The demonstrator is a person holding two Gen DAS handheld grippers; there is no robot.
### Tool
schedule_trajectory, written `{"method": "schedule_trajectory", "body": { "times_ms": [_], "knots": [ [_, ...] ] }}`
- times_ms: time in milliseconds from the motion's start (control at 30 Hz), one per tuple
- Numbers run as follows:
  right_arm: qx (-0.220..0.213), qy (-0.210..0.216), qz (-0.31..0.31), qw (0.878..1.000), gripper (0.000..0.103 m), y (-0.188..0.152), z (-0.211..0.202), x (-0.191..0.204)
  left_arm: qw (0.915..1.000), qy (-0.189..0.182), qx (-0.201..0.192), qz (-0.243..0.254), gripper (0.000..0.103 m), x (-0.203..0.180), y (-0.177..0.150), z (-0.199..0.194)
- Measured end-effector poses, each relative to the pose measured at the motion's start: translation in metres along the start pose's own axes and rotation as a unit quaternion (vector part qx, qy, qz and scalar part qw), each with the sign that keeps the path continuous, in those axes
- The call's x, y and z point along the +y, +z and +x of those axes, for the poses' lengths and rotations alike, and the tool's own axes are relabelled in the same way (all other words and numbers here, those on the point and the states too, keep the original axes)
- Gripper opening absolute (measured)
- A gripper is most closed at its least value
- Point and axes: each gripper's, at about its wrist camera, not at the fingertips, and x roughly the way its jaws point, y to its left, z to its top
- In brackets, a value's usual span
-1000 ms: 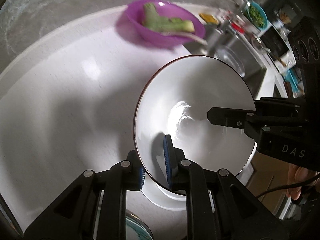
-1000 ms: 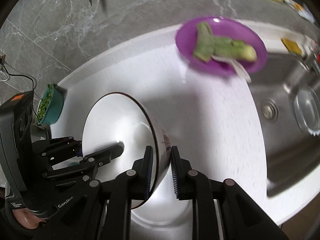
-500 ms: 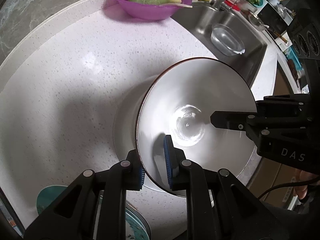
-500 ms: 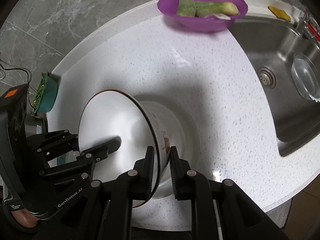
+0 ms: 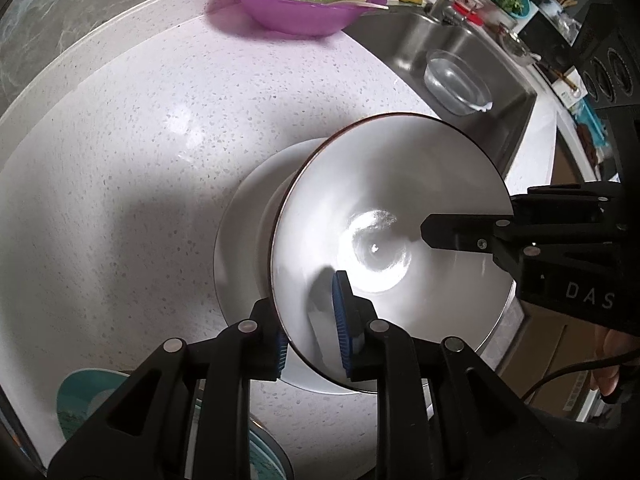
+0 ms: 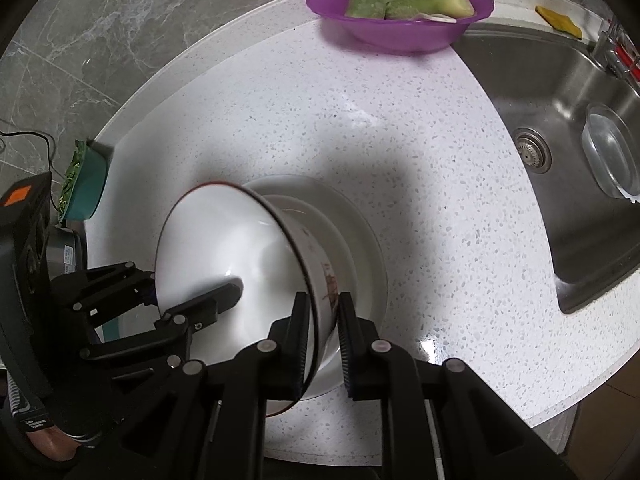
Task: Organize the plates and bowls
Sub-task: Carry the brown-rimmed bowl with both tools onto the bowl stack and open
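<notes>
Left wrist: left claw (image 5: 312, 326) pinches bowl (image 5: 384, 216) rim, bowl tilted above white dish (image 5: 244, 216) on worktop (image 5: 140, 140) | Right wrist: right claw (image 6: 324, 334) clamps opposite rim (image 6: 280, 232) | Advice: level both claws, lower evenly, release together once seated.

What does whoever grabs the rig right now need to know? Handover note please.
Left gripper: shut on the near rim of the white bowl.
Right gripper: shut on the opposite rim of that bowl.
The bowl is over a white plate on the counter; contact unclear.
Left: seat the bowl, release both. Teal plates at the left gripper's near edge are untouched.
</notes>
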Motion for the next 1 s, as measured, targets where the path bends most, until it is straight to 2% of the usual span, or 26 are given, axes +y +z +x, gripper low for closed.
{"method": "schedule_trajectory", "body": {
  "times_ms": [267, 400, 467, 667, 1000],
  "knots": [
    [0.002, -0.013, -0.013, 1.0, 0.015, 0.003, 0.002, 0.005, 0.9987, -0.031, -0.014, -0.037, 0.018, 0.015, 0.001, -0.006],
    [0.006, -0.016, -0.011, 1.0, 0.015, 0.004, 0.005, 0.003, 0.9963, -0.04, -0.051, -0.056, 0.019, 0.023, 0.004, -0.025],
    [0.007, -0.018, -0.01, 1.0, 0.015, 0.006, 0.005, 0.002, 0.9956, -0.039, -0.059, -0.061, 0.025, 0.027, 0.006, -0.028],
    [0.007, -0.031, -0.021, 0.999, 0.013, 0.01, 0.01, 0.006, 0.9946, -0.041, -0.053, -0.079, 0.026, 0.038, 0.006, -0.023],
    [0.001, -0.077, -0.066, 0.995, 0.012, 0.013, 0.015, 0.019, 0.9928, -0.044, -0.051, -0.1, 0.026, 0.047, 0.004, -0.015]
  ]
}}
